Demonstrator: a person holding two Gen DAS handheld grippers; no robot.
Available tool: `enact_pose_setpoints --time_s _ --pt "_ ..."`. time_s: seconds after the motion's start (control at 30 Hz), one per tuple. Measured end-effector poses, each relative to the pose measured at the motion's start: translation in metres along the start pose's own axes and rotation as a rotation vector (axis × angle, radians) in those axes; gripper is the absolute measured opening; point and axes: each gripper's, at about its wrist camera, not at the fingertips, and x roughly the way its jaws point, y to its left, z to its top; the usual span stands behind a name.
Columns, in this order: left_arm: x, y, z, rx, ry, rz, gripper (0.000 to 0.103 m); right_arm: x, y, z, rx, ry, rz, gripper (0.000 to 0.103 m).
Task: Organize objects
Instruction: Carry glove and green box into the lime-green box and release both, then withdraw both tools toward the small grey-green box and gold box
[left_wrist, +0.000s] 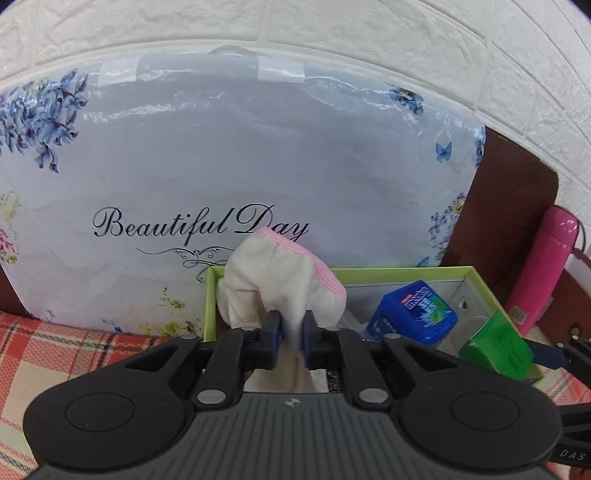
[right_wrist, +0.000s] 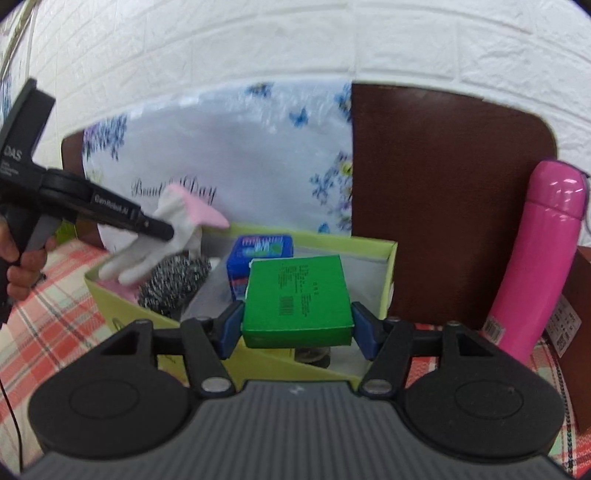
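Left hand-held gripper (left_wrist: 291, 338) is clamped on a white glove (left_wrist: 280, 288) with a pink cuff, hanging over the left end of the yellow-green box (right_wrist: 388, 266), while the right hand-held gripper (right_wrist: 297, 325) squeezes a green carton (right_wrist: 297, 302) above that box's near side, blue container (right_wrist: 260, 254) and steel scrubber (right_wrist: 173, 280) inside.

Left hand-held gripper (left_wrist: 291, 334) pinched nearly closed, right hand-held gripper (right_wrist: 297, 325) spread wide — both clamping, level.

I can't read the blue box (right_wrist: 259, 254) label, too blurred. Glove (left_wrist: 273, 284) covers part of the bag (left_wrist: 236, 158) lettering and the tray (right_wrist: 384, 266) left corner. Scrubber (right_wrist: 173, 280) half hidden behind the tray wall. Bottle (left_wrist: 543, 269) partly hidden by tray.
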Motion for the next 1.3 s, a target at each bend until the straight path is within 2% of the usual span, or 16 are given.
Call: enact_pose_setpoints --time_s 0.03,0.07,0.1,0.13,0.27,0.4,0.63,0.97,1.3 --pt "0.001 -0.001 -0.002 0.007 0.001 0.015 0.059 0.003 0.001 -0.002 -0.006 -0.001 -0.003 0.075" --pt "0.001 -0.001 -0.004 0.007 0.000 0.029 0.071 0.003 0.002 -0.005 -0.004 -0.016 -0.011 0.087" --pt "-0.001 -0.001 -0.007 0.007 -0.015 0.042 0.081 0.002 0.003 -0.006 -0.007 -0.032 -0.003 0.092" --pt "-0.003 0.000 -0.010 0.007 -0.032 0.051 0.081 0.001 0.005 -0.007 -0.009 -0.038 0.003 0.094" --pt "-0.008 0.004 -0.012 -0.016 -0.022 0.057 0.081 -0.001 0.012 -0.009 -0.039 -0.045 -0.009 0.103" --pt "-0.019 0.005 -0.011 -0.051 -0.005 0.063 0.081 -0.008 0.014 -0.010 -0.034 -0.046 -0.019 0.103" --pt "-0.058 -0.013 -0.012 -0.090 0.054 0.138 0.081 -0.039 0.012 -0.013 0.006 -0.085 -0.026 0.103" --pt "-0.109 -0.052 -0.048 -0.069 0.045 0.101 0.081 -0.092 0.019 -0.040 0.080 -0.095 -0.022 0.103" --pt "-0.131 -0.063 -0.087 -0.098 0.078 0.072 0.081 -0.123 0.028 -0.076 0.110 -0.066 -0.021 0.103"
